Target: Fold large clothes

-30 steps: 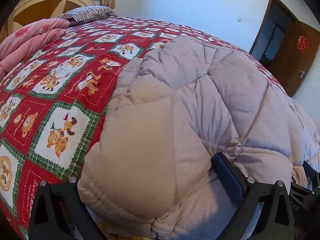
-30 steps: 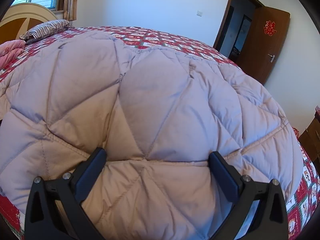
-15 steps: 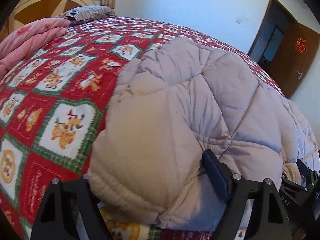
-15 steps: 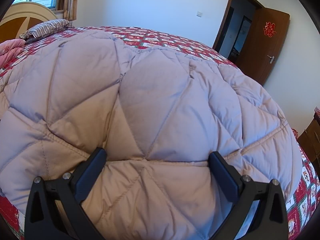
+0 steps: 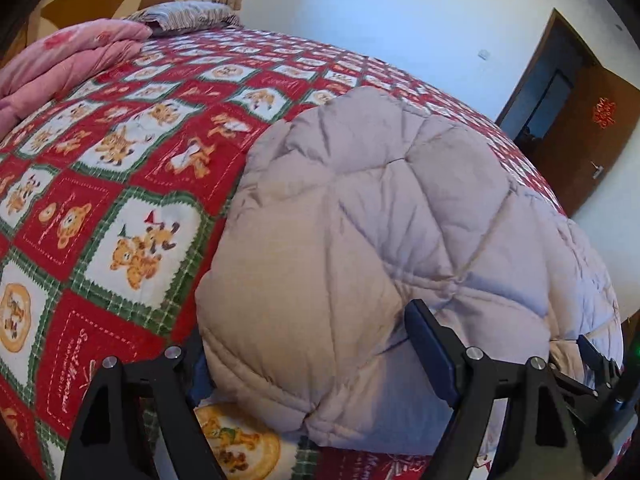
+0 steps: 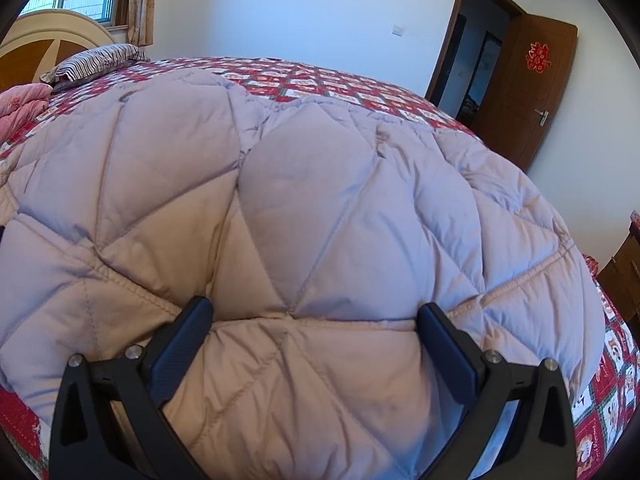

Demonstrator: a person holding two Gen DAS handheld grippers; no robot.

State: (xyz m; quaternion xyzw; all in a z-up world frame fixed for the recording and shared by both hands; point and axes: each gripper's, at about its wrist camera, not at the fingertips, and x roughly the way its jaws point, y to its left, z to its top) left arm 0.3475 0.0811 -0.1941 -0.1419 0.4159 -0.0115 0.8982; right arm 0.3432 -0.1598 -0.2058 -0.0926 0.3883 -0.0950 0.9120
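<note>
A pale lilac quilted down coat lies on the bed and fills most of the right wrist view. My left gripper is open, its jaws wide apart, with a puffy corner of the coat bulging between them, not pinched. My right gripper is open too, both fingers resting on the near part of the coat with padding between them. The right gripper's black frame shows at the right edge of the left wrist view.
The bed carries a red patchwork bedspread with bears. A folded pink quilt and a striped pillow lie by the headboard. An open brown door is at the far right. A wooden cabinet stands by the bed.
The left gripper has drawn back and dropped towards the bed's near edge; more bedspread shows beneath the coat's corner. The right gripper and the coat under it have not moved.
</note>
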